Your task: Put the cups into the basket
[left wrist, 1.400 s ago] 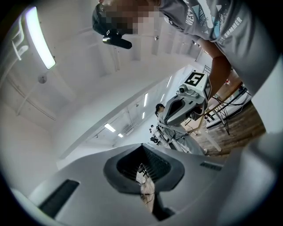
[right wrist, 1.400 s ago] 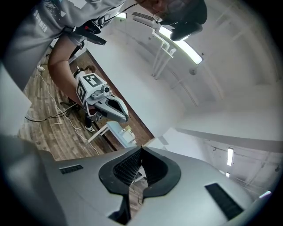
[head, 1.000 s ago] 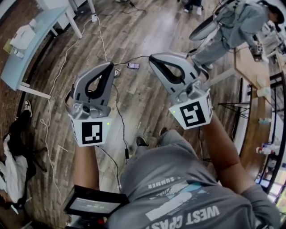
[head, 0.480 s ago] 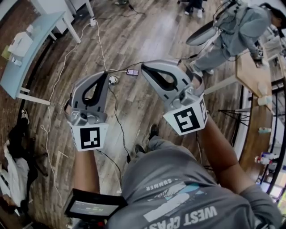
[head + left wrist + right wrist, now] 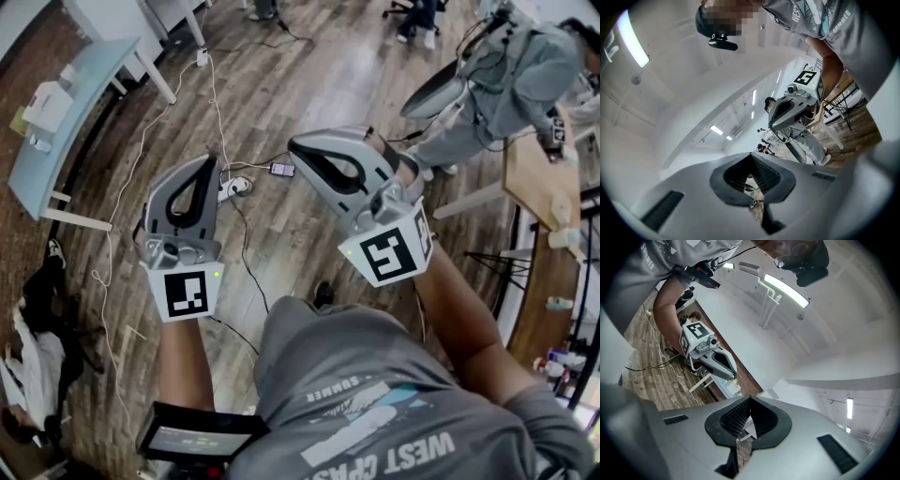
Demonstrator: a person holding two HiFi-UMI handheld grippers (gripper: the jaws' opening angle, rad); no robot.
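Left gripper (image 5: pixel 206 161) and right gripper (image 5: pixel 296 145): jaws pressed together, empty, above cable (image 5: pixel 217 103) on floor (image 5: pixel 309 75). Desk (image 5: pixel 75 103) far left. Ceiling light (image 5: pixel 785 285) shows in gripper views only.

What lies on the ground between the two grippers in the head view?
In the head view, only wooden floor, crossed by a black cable, and a white power strip.

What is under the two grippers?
Wooden floor, with a white cable and a small dark device lying on it. The left gripper and right gripper hide the patches straight below them, so what lies there cannot be seen.
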